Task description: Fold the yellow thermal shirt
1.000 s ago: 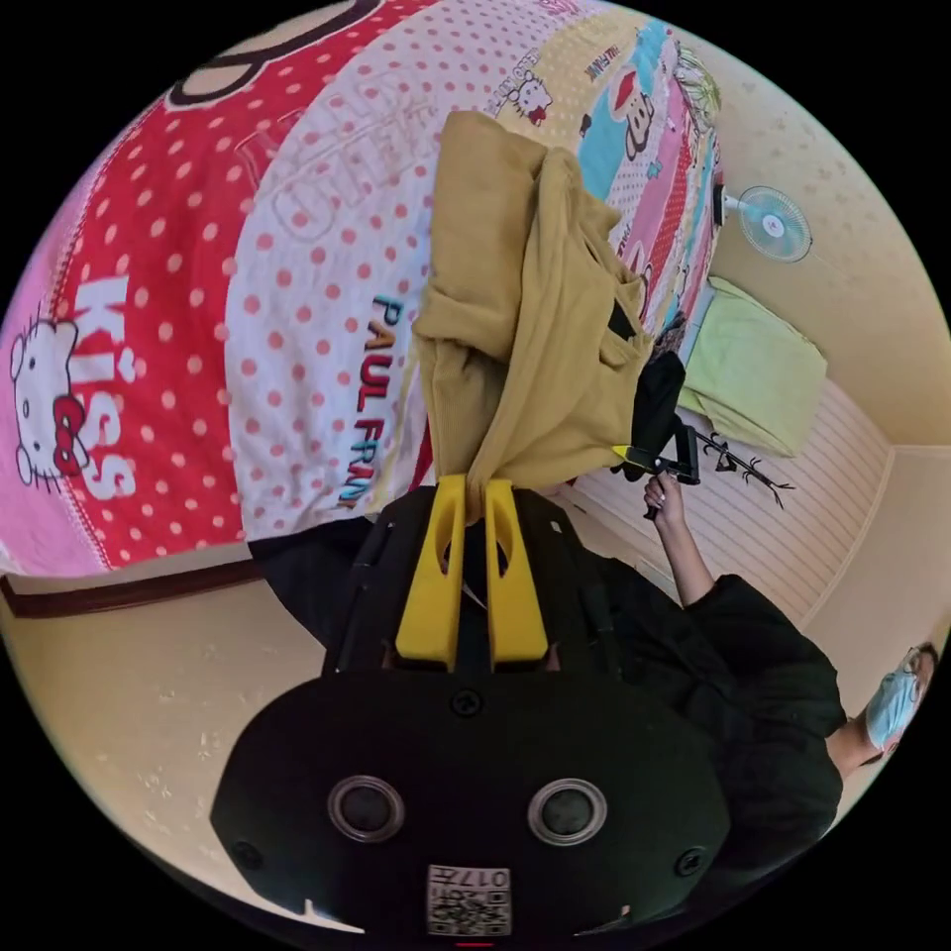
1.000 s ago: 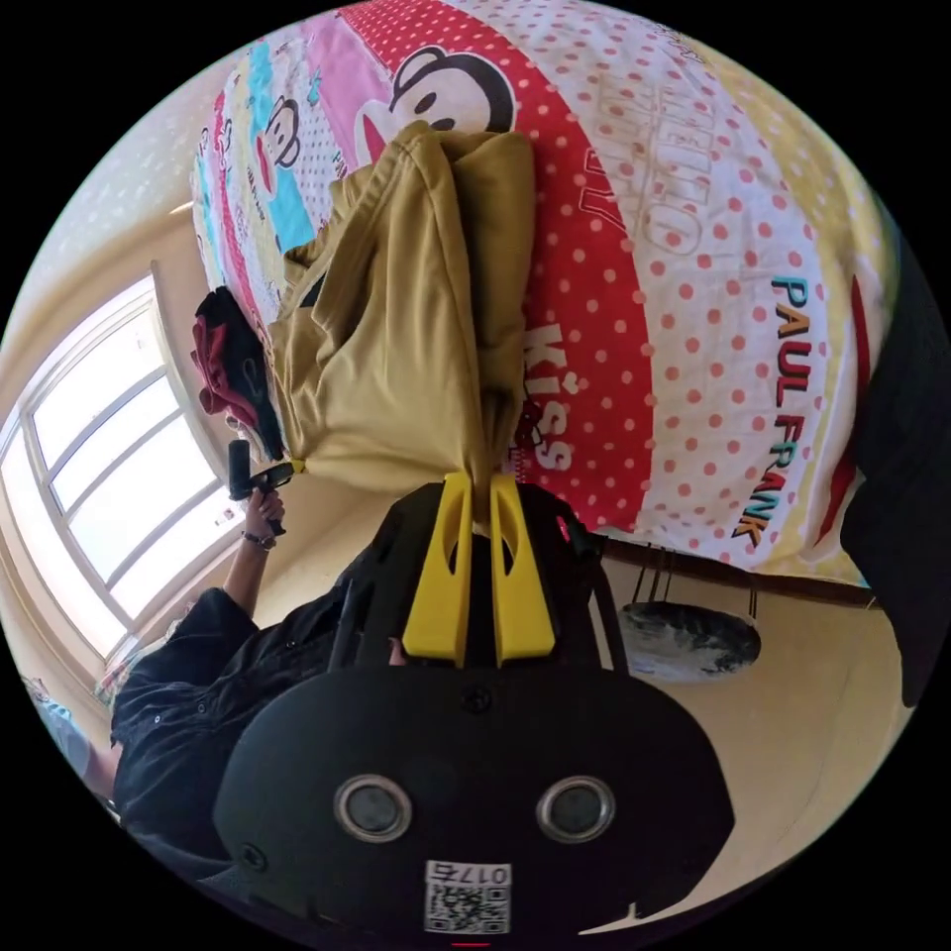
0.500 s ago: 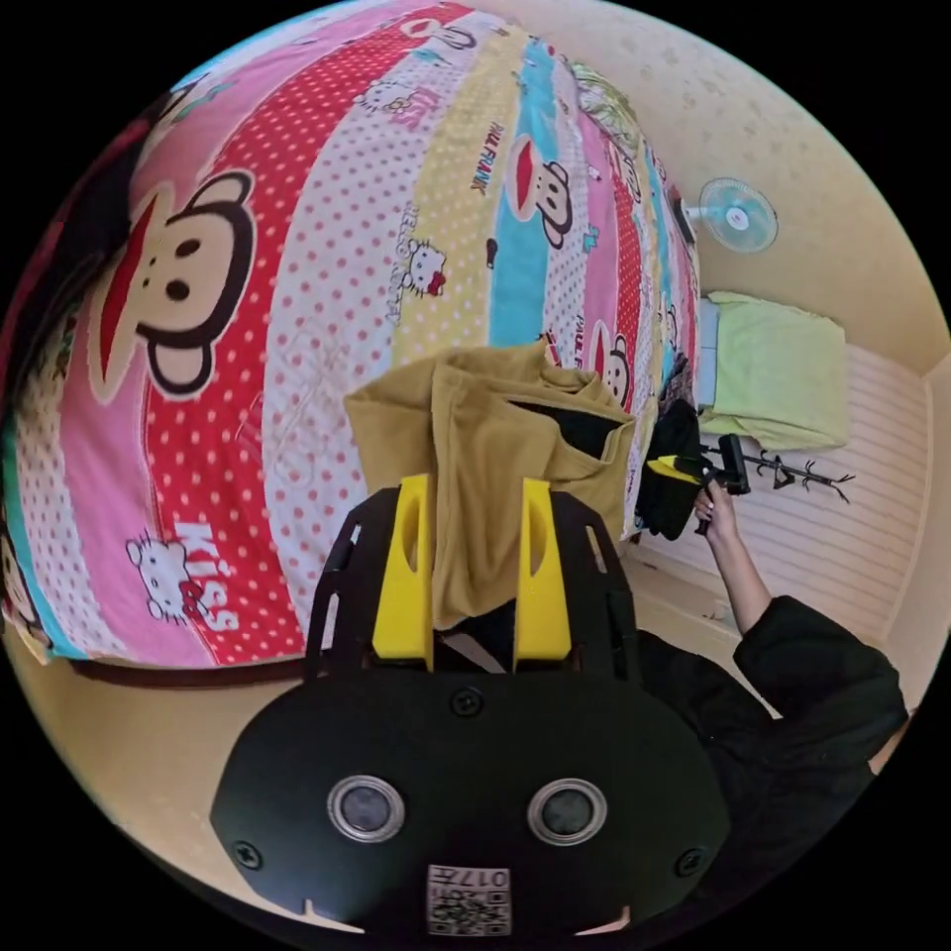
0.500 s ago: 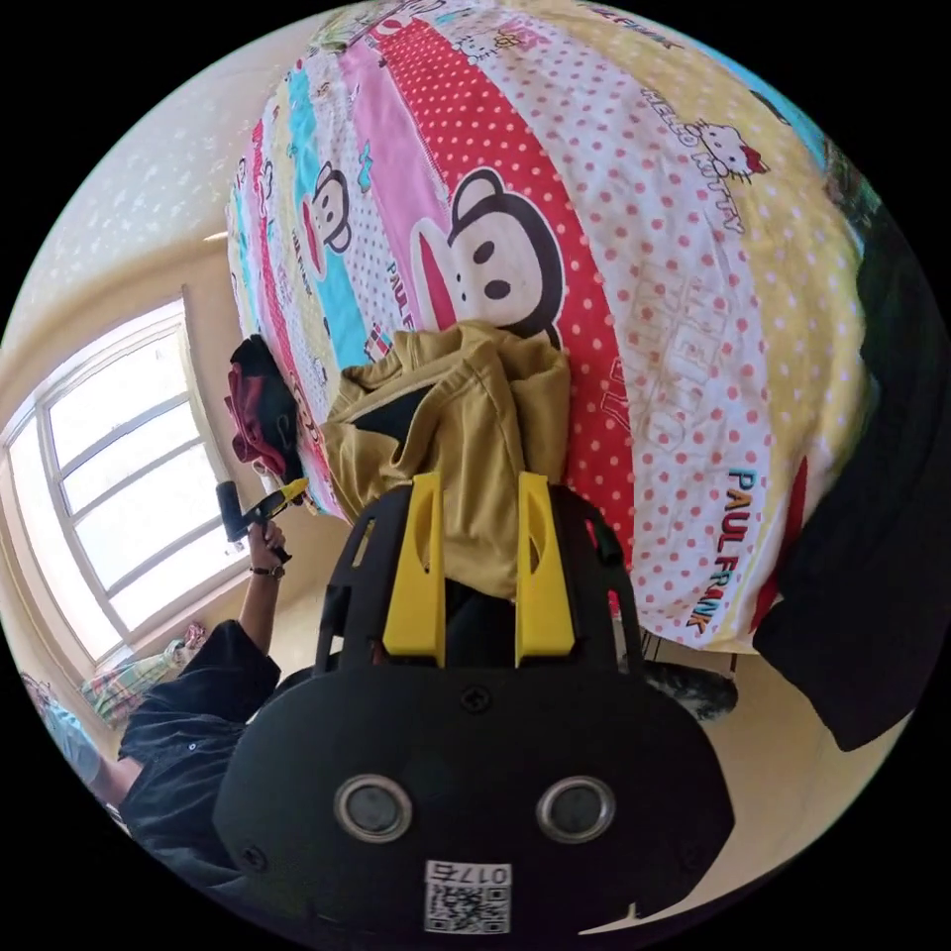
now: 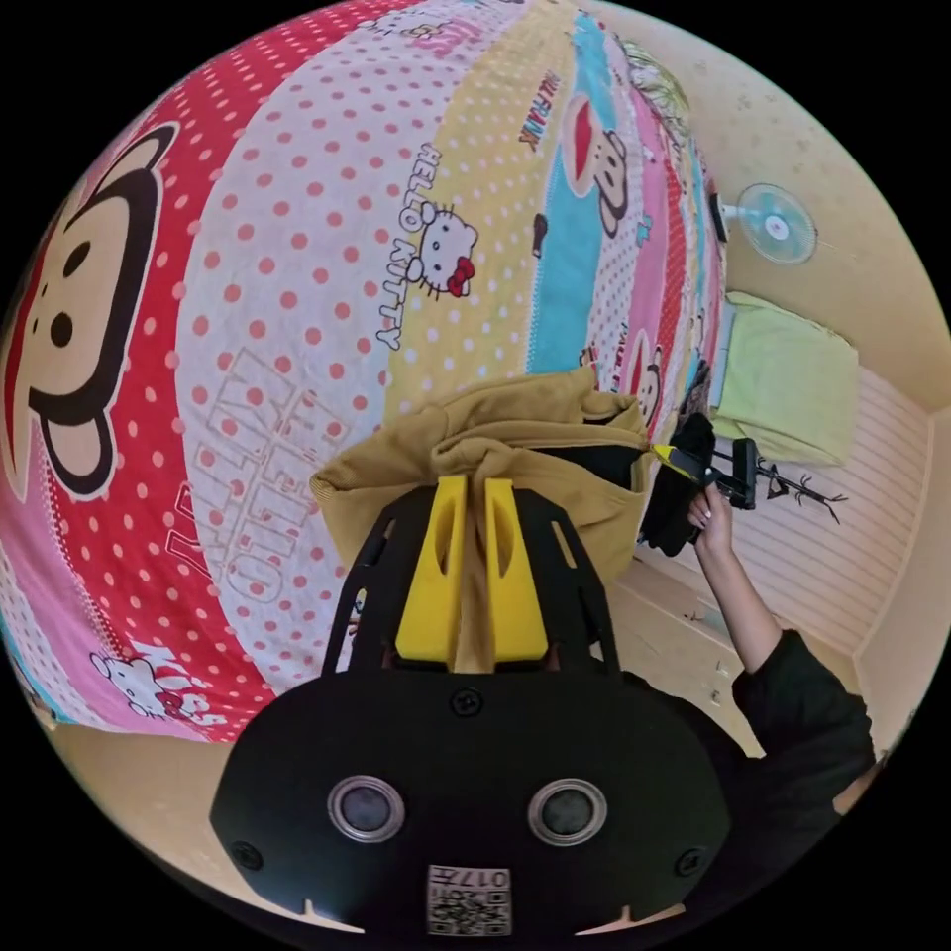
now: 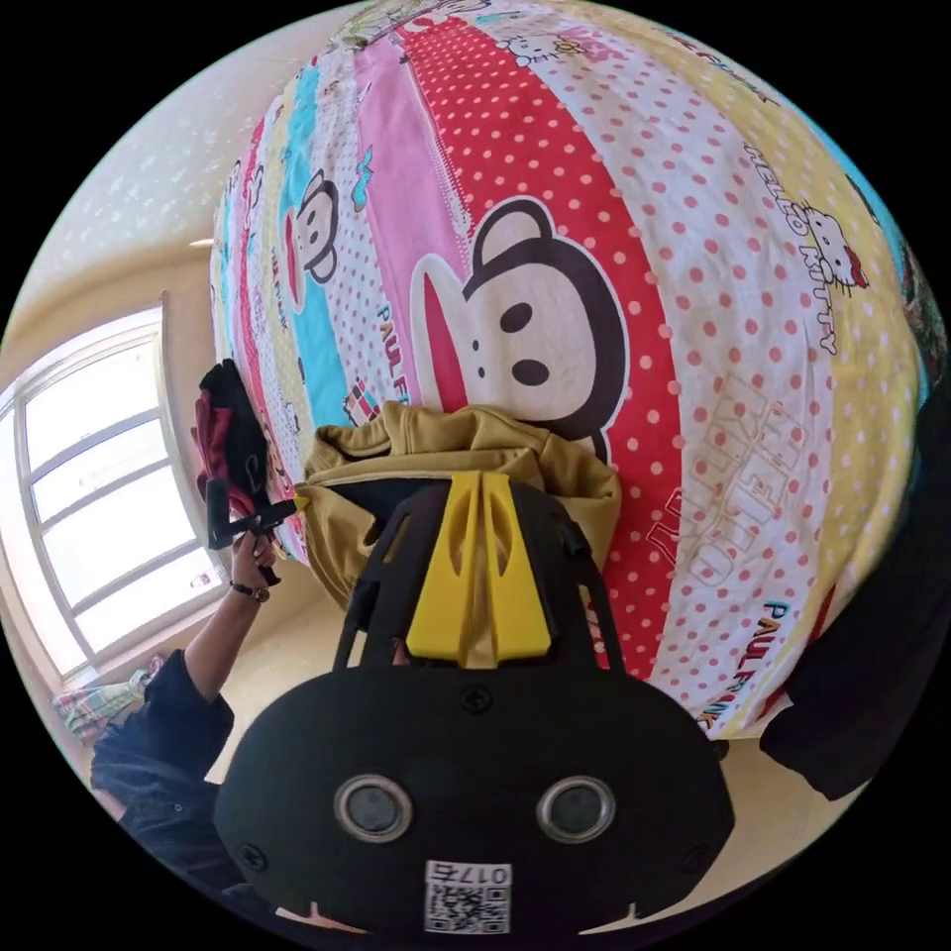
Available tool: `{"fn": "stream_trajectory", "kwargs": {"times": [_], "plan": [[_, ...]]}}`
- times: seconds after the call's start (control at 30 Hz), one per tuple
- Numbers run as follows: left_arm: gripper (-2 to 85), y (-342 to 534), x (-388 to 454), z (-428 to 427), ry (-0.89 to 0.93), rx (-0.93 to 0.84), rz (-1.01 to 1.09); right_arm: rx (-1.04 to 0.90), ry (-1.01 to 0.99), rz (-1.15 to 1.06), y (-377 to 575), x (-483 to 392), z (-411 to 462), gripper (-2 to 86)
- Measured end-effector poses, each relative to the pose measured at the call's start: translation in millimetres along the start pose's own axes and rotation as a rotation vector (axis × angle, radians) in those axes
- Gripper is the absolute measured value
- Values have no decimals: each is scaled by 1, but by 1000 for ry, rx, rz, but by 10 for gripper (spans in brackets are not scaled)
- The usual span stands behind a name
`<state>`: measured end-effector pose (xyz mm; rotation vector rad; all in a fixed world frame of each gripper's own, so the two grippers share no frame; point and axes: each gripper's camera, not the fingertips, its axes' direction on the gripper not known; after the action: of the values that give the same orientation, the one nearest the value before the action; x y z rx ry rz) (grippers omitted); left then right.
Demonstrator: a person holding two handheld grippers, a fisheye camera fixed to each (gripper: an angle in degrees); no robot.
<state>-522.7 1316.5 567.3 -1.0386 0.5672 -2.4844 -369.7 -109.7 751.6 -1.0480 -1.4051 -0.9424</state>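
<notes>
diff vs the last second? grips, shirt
At 1.0 s ago both grippers were shut on the yellow shirt and held it up. At 0.5 s both had opened, shirt slumped on the bedsheet. Now the left gripper and right gripper are shut on it again, shirt bunched low on the bed. Unchanged: dark clothes pile at the bed's edge.

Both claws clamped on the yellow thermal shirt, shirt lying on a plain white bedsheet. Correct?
Not quite: the left claw and right claw are shut on the yellow thermal shirt, but the right gripper view shows the bedsheet is a multicoloured polka-dot cartoon print, not plain white.
</notes>
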Motion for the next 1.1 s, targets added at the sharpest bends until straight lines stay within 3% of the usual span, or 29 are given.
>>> {"fn": "stream_trajectory", "kwargs": {"times": [0.17,0.37,0.53,0.67,0.83,1.0,1.1], "plan": [[36,30,6,-52,188,67,114,40,-93,-56,8,5,-18,28],[26,26,-7,-63,170,66,95,-71,137,-62,1,6,18,153],[16,7,-15,-66,157,40,102,-100,260,-88,-4,-3,52,57],[9,2,-13,-84,170,33,157,61,314,-128,6,-28,36,40],[21,-13,-36,-102,115,38,103,110,208,-59,-5,-18,37,39],[61,-40,-84,-82,189,54,-9,4,139,100,-33,16,76,62],[102,-33,-107,-79,248,114,-82,98,90,116,-19,5,64,73]]}}
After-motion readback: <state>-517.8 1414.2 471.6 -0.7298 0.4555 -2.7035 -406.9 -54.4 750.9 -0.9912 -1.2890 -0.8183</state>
